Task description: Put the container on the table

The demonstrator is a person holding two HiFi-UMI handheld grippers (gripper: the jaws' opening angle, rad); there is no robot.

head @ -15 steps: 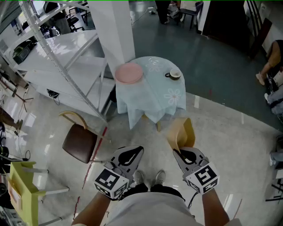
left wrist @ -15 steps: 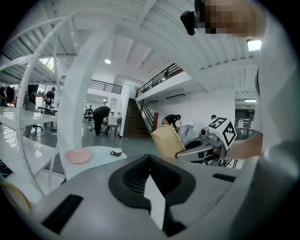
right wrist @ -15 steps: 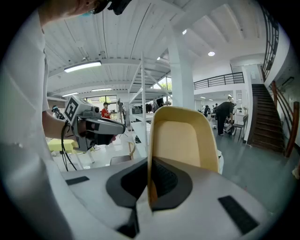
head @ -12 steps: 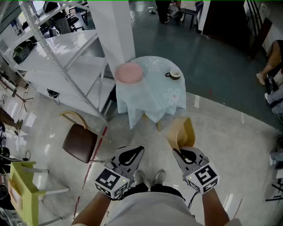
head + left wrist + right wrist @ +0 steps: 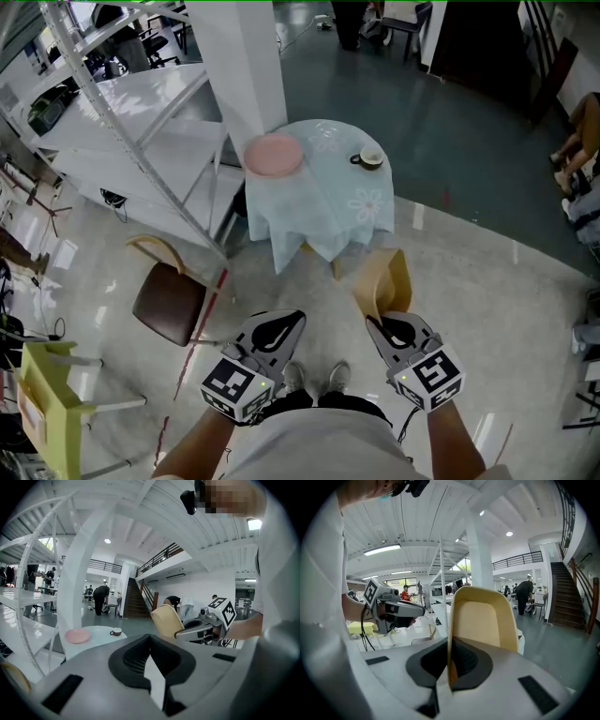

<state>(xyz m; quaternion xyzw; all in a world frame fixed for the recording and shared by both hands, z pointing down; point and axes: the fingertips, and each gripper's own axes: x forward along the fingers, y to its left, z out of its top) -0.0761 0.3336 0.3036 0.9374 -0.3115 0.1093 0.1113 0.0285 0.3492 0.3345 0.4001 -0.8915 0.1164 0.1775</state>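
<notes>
While the right hand-held gripper (image 5: 382, 322) clamps its rim, the container (image 5: 383, 276) juts forward.

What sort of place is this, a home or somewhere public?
Probably a big open hall or office lobby, not a home: a staircase climbs to a railed balcony, and a small cloth-covered table and a chair stand on a shiny floor.

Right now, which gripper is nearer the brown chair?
Left. The left gripper hangs just right of the brown chair; the right gripper, holding the container, is farther right.
</notes>
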